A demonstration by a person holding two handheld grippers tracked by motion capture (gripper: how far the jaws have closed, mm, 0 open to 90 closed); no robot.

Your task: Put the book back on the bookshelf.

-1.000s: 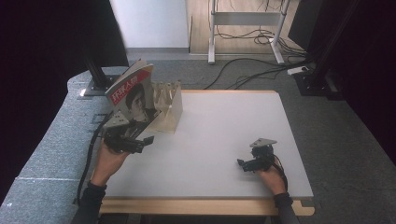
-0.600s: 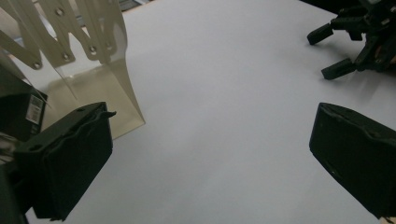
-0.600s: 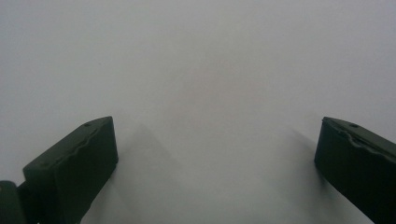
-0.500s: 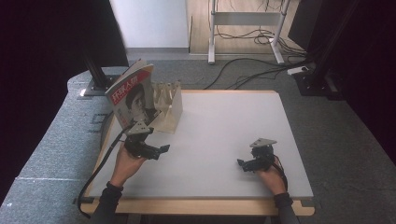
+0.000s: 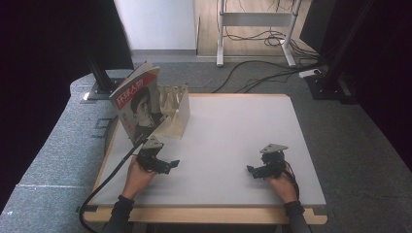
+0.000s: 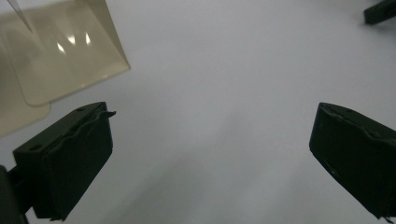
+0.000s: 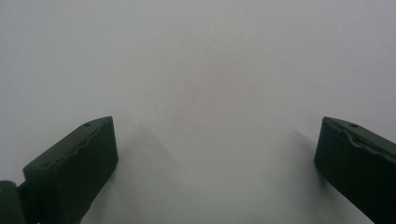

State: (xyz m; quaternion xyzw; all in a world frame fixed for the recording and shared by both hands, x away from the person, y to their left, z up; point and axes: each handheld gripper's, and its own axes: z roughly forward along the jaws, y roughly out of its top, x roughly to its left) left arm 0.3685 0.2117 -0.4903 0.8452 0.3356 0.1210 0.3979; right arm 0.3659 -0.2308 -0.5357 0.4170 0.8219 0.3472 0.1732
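From the high view: a white table point(image 5: 233, 141), with a magazine point(image 5: 137, 103) standing on edge in a pale slotted rack point(image 5: 174, 112) at the far left corner, cover facing the near-left, long axis tilted up and leaning left, spine toward the rack; probably propped there so it stays upright without a grip. Left gripper point(image 5: 167, 165) low over the table just in front of the rack, pointing right, apart from the magazine, jaws spread and holding nothing. Right gripper point(image 5: 251, 170) near the front right, well apart from the rack, pointing left toward the other, likely parked out of the way; jaws too small here to judge. From the left gripper view: both black jaws wide apart with bare white tabletop between them; the rack's pale translucent base point(image 6: 65, 60) at upper left, beyond and beside the left jaw, not between the jaws; a dark tip of the other gripper point(image 6: 380, 11) at top right. From the right gripper view: jaws spread wide over plain white table point(image 7: 196, 70), nothing pinched, soft shadows beneath each.
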